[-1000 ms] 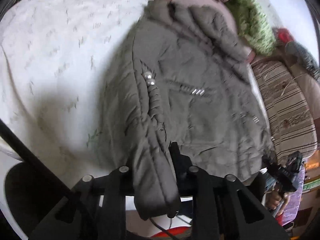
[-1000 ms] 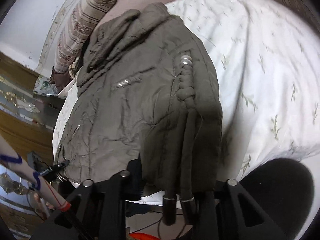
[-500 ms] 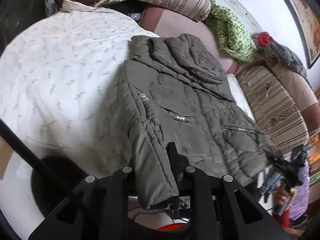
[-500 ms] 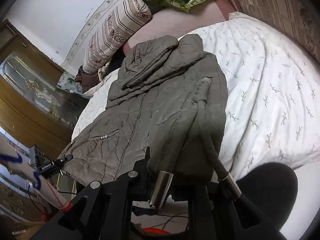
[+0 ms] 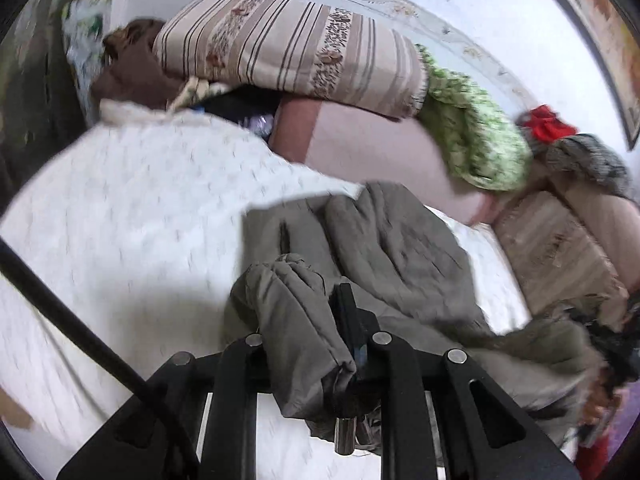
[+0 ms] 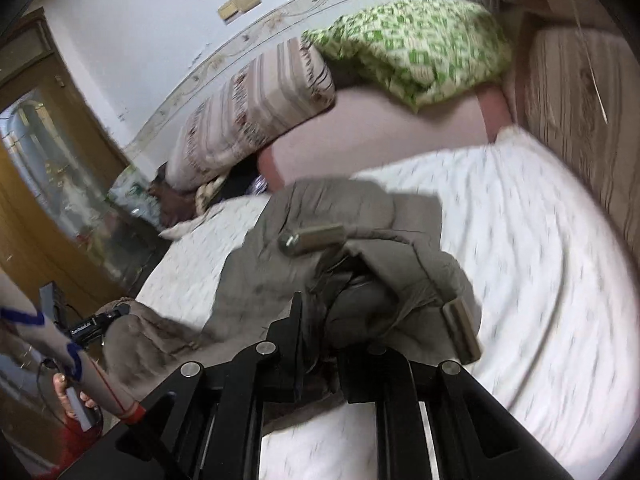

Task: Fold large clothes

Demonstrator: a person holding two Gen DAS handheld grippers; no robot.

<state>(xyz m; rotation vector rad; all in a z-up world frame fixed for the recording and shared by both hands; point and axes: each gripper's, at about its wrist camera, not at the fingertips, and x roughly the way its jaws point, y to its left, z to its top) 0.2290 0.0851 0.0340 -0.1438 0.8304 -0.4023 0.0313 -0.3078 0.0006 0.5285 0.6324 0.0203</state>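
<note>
An olive-grey padded jacket (image 5: 400,248) lies on the white patterned bedspread (image 5: 132,208). My left gripper (image 5: 320,320) is shut on a bunched edge of the jacket, which drapes over its fingers, with a metal cord end (image 5: 345,436) hanging below. My right gripper (image 6: 320,320) is shut on the jacket's other lower edge (image 6: 360,248), lifted and folded toward the collar. Two metal drawstring ends (image 6: 314,238) dangle by it. The bedspread (image 6: 520,248) shows to its right. Both views are motion-blurred.
A striped bolster (image 5: 288,44) and a green patterned blanket (image 5: 476,140) lie at the bed's head. A striped sofa cushion (image 5: 560,252) is at right. A wooden wardrobe (image 6: 48,184) stands left of the bed in the right wrist view.
Both grippers have carried the jacket's bottom edge up and forward toward the collar, so the jacket now folds over itself. The cameras tilted up and show the wall and pillows.
</note>
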